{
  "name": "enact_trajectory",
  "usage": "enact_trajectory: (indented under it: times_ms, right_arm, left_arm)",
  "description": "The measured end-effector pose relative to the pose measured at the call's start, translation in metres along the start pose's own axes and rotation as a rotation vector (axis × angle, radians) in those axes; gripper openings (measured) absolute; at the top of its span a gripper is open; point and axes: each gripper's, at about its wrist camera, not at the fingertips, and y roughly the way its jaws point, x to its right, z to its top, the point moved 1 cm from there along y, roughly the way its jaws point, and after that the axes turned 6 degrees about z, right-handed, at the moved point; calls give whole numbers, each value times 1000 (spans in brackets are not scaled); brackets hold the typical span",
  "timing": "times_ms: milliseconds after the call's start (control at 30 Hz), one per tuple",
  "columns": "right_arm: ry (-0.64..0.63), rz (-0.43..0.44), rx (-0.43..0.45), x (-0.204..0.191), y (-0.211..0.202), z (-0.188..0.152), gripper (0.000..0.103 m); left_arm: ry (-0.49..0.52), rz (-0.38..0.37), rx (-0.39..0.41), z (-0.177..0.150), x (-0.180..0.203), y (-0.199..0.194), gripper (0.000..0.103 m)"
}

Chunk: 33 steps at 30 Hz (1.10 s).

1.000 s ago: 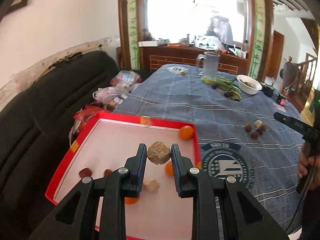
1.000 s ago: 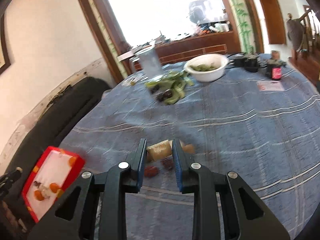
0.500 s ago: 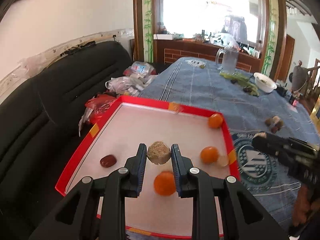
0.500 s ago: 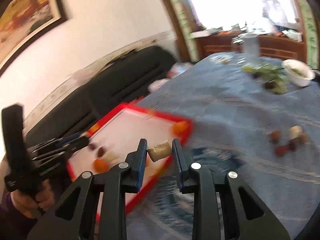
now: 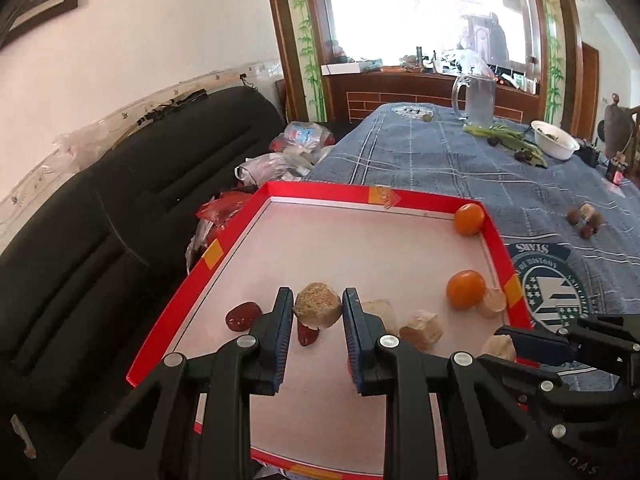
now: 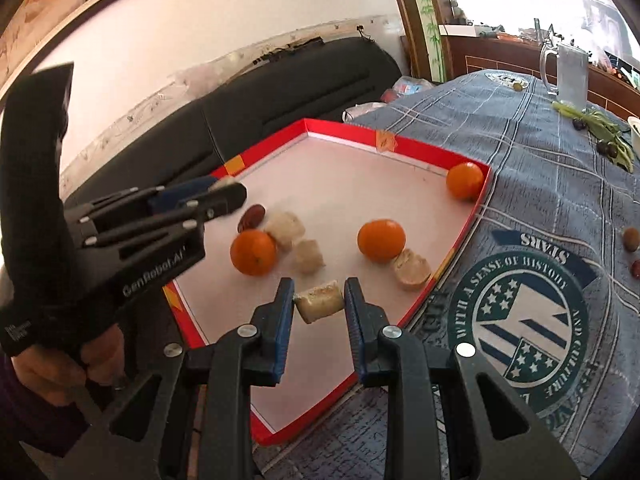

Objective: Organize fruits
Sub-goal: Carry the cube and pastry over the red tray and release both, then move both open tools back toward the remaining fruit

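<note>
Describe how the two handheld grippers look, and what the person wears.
Both the left gripper and the right gripper are matte black, with blue pads inside long fingers and silver screws. The left one's side carries white "GenRobot.AI" lettering. A dark purple sleeve shows at the wrist.

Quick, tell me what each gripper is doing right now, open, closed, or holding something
Left gripper: closed on a tan crumbly cube, above the red tray.
Right gripper: closed on a pale tan block, above the tray's near corner.
</note>
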Motion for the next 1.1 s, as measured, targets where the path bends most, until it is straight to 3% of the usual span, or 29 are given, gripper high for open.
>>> enact_trajectory:
  times_ms: [667,700,767,867,967,1100]
  right_arm:
    - [-48,3,-5,-5,11,-7,28]
    - [-52,1,-3,-5,11,-8,28]
    - [-54,2,-3,-6,11,-8,30]
    - [-44,36,-4,-4,10,-8,37]
    - [-36,47,14,-3,6,-7,45]
    - [-5,56,43,2,0,-6,49]
  left_arm:
    - [27,46,-56,-5,6,17,25]
    - [27,52,-56,-6,6,18,27]
    - [20,72,-50,-4,5,18,48]
    - [7,91,-35,-5,4,15,66]
    - [-13,102,-34,-5,1,14,78]
    - [-36,99,-32,-6,0,14,80]
